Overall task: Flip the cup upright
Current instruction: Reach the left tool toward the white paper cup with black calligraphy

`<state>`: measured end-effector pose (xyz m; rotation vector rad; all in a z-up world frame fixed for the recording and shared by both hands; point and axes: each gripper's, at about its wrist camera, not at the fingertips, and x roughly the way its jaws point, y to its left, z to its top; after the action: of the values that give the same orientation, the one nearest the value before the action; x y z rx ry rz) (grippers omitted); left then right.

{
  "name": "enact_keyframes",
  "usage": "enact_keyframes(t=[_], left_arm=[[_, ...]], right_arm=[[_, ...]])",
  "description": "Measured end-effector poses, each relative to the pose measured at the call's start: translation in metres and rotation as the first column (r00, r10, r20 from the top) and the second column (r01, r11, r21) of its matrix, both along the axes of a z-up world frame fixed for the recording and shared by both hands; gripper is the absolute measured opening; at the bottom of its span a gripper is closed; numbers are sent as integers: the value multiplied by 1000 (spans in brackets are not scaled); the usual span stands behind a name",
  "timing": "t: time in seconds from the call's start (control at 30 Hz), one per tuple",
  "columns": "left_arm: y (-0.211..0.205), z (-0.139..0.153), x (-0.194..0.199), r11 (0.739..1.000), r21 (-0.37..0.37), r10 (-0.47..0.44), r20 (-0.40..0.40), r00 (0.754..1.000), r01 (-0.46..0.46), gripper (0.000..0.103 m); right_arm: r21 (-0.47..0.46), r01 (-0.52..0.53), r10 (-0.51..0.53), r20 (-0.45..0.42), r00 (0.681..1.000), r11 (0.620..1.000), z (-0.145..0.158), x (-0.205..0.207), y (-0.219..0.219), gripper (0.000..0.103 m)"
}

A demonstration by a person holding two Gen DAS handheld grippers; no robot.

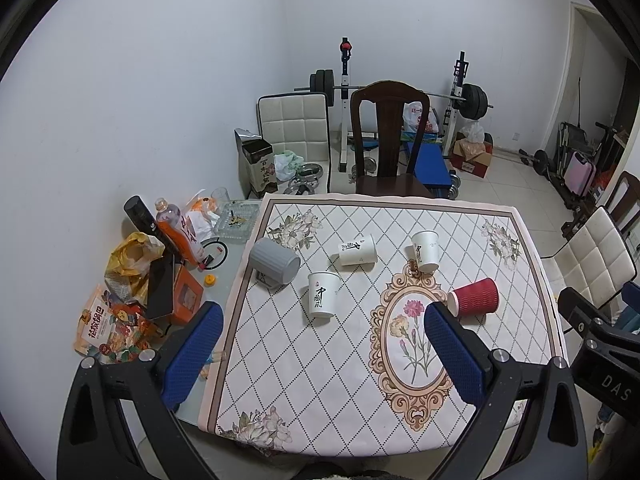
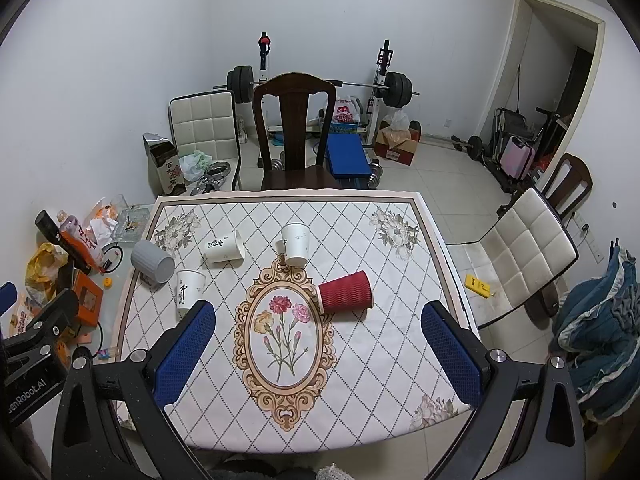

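Several cups lie on the patterned tablecloth (image 1: 500, 240). A red ribbed cup (image 1: 476, 298) (image 2: 347, 292) lies on its side at the right. A white paper cup (image 1: 357, 250) (image 2: 224, 247) lies on its side at the middle. Another white cup (image 1: 426, 256) (image 2: 296, 244) sits tilted behind the red one. A third white cup (image 1: 322, 295) (image 2: 189, 289) stands near the left. A grey ribbed cup (image 1: 275, 261) (image 2: 153, 261) lies at the left edge. My left gripper (image 1: 324, 316) is open and empty above the near table. My right gripper (image 2: 320, 314) is open and empty, just short of the red cup.
Snack bags, bottles and boxes (image 1: 152, 272) crowd the table's left strip. A dark wooden chair (image 1: 390, 140) stands behind the table, a white padded chair (image 2: 524, 248) at its right. A barbell rack (image 1: 400, 92) stands by the far wall.
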<state>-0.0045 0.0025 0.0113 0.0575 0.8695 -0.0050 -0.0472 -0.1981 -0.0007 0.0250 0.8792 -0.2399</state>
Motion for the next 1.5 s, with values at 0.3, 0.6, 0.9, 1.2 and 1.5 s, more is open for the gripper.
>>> enact_keyframes(t=[0.3,0.6,0.9,1.2,1.5], left_arm=[[-2,-4,4,1000,5,11,-1,1000,-11,103],[-18,-76,45,994,94,59,-127,990,-47,103],[-40,-163,119,923,350,-87,-219,972,161,103],[-66,-244,217,709,507,-328,-378,866,490,103],[-97,-309,295,549,493,-460,-495,737,675,90]], right_arm=[[7,3,-3,-11,1000,1000,-2,1,0,103],[53,25,-16,-159,987,998,-68,38,-25,103],[99,135,-89,-371,924,986,-197,94,-51,103],[80,264,-191,-498,846,961,-291,160,-47,99],[34,309,-239,-554,797,950,-344,222,-41,95]])
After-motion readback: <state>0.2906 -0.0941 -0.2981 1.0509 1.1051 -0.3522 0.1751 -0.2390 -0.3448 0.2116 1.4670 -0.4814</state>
